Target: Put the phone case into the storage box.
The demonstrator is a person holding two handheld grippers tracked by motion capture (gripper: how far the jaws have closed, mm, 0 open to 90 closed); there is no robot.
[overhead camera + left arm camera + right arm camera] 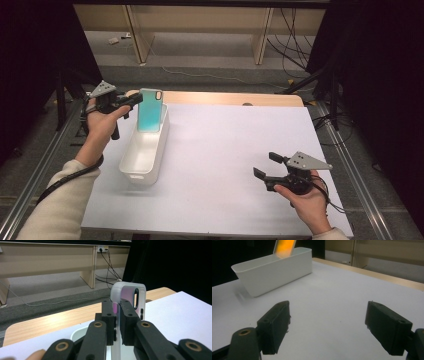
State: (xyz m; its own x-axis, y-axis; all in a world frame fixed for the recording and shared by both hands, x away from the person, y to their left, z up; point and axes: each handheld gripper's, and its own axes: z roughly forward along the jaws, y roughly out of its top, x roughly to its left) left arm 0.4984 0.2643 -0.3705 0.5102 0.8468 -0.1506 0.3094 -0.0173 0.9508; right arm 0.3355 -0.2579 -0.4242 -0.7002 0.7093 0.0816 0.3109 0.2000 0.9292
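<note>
A phone case with a teal face stands upright, its lower end inside the far end of a white bin. My left gripper is shut on the case's left edge. In the left gripper view the translucent case is pinched between the two black jaws, and its camera cut-out shows at the top. The right gripper view shows the case looking orange above the bin. My right gripper hovers open near the table's front right, holding nothing; its midpoint is over bare tabletop.
The white tabletop has a wooden strip along its far edge. Metal rails run along both sides. Beyond the table are wooden furniture legs and loose cables on the floor. Dark curtains stand left and right.
</note>
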